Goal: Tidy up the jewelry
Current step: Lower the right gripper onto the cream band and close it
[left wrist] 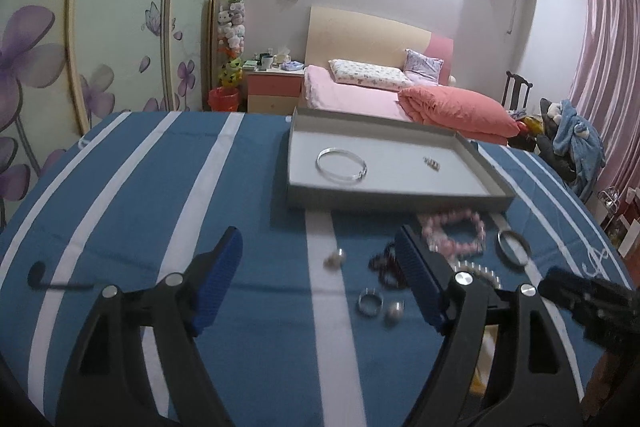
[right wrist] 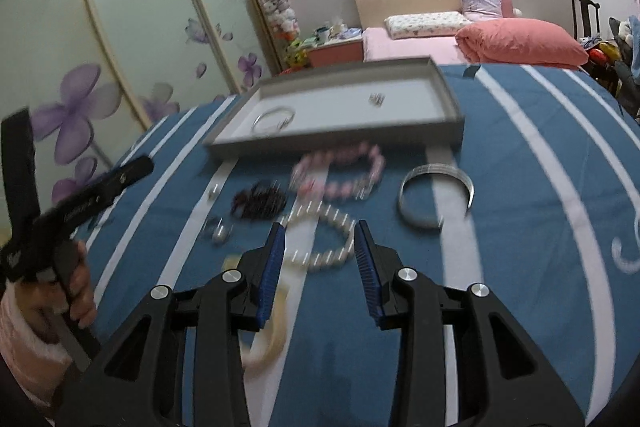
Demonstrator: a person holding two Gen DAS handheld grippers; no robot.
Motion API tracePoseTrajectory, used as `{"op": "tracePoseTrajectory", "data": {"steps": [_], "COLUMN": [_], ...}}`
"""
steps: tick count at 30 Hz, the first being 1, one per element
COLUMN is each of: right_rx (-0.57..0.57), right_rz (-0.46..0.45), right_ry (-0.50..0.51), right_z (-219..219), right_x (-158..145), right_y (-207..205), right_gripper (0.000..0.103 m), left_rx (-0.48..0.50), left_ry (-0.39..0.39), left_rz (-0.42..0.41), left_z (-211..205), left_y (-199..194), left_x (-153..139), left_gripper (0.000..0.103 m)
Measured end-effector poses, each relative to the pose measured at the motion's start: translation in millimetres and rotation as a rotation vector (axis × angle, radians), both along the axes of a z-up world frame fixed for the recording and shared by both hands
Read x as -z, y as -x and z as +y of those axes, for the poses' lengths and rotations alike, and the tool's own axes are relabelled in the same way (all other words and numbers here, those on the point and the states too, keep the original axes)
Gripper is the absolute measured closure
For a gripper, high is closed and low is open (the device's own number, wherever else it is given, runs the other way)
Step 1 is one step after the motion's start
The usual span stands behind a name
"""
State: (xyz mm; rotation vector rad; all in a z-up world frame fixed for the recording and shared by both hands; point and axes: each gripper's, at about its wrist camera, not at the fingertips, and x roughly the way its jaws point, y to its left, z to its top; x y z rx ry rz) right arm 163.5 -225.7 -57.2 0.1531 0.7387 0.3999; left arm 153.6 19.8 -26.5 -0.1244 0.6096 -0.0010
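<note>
Your left gripper [left wrist: 320,275] was spread wide, empty, above rings [left wrist: 370,303]. Your right gripper [right wrist: 320,259] was spread over pearl bracelet [right wrist: 320,239]. Gray tray [left wrist: 400,197] held silver bangle [left wrist: 341,165].

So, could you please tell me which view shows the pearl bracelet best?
The right wrist view: the pearl bracelet lies whole, though blurred, just ahead of the open right gripper. In the left wrist view only part shows, behind a left gripper finger.

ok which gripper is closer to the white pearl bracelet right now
Right. The right gripper hangs open directly over the pearl bracelet, fingers straddling it. The left gripper, also open, sits off to the bracelet's left, nearer the small rings.
</note>
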Motion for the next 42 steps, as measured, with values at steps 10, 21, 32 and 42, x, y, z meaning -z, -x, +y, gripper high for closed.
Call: {"op": "tracePoseTrajectory", "data": {"steps": [10, 21, 32, 42], "right_rx": [-0.042, -0.03, 0.101, 0.324], "right_rz": [0.028, 0.056, 0.062, 0.11], "right_ry": [0.006, 0.093, 0.121, 0.122], "right_z": [31.7, 59.2, 9.9, -68.3], "right_x": [24.5, 35.6, 34.1, 34.0], "right_y": [39.9, 28.3, 22.3, -1.7], "right_gripper": [0.044, 0.033, 0.066, 0.066], "left_rx": [-0.015, -0.026, 0.028, 0.094], "left_ry": [-0.006, -0.022, -0.049, -0.107], "left_rz": [0.017, 0.053, 0.122, 0.214], "left_z": [4.1, 11.5, -5.9, -27.4], "left_y": [28.5, 30.3, 12.4, -9.9], "left_x": [10.4, 21.2, 35.5, 50.2], "left_gripper": [0.026, 0.024, 0.024, 0.024]}}
